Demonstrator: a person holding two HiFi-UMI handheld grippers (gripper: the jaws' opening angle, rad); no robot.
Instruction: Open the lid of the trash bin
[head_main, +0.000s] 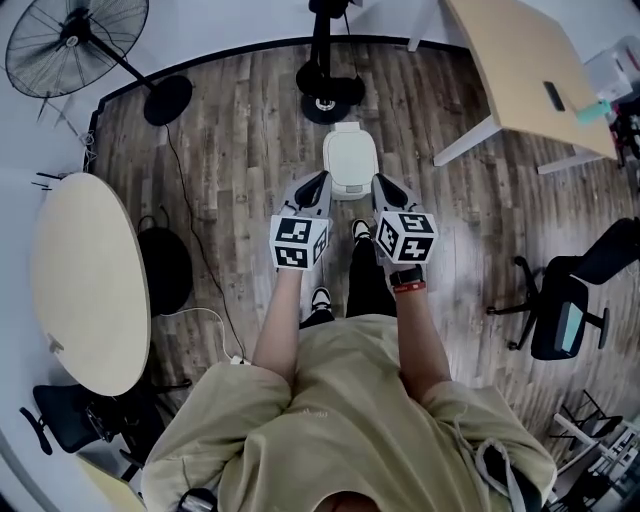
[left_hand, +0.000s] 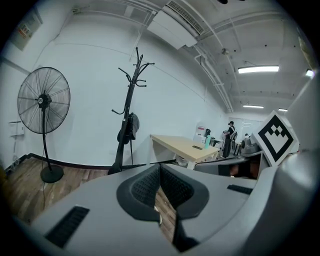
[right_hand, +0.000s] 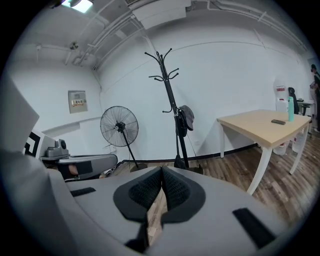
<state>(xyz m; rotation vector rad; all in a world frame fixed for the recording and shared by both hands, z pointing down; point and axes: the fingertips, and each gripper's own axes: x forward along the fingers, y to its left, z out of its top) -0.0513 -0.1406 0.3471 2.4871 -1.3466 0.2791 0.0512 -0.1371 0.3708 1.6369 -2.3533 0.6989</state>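
A small white trash bin (head_main: 350, 160) with its lid down stands on the wooden floor in the head view, just ahead of the person's feet. My left gripper (head_main: 320, 180) is held at the bin's left side and my right gripper (head_main: 381, 181) at its right side, both above the floor. In each gripper view the black pads meet at the tips, so both grippers are shut on nothing: the left gripper (left_hand: 160, 169), the right gripper (right_hand: 162, 172). The bin does not show in either gripper view.
A black coat stand (head_main: 325, 70) rises just behind the bin. A standing fan (head_main: 75, 42) is at back left, a round table (head_main: 85, 280) at left, a wooden desk (head_main: 530, 70) at back right, an office chair (head_main: 565, 300) at right. A cable (head_main: 205, 260) runs along the floor.
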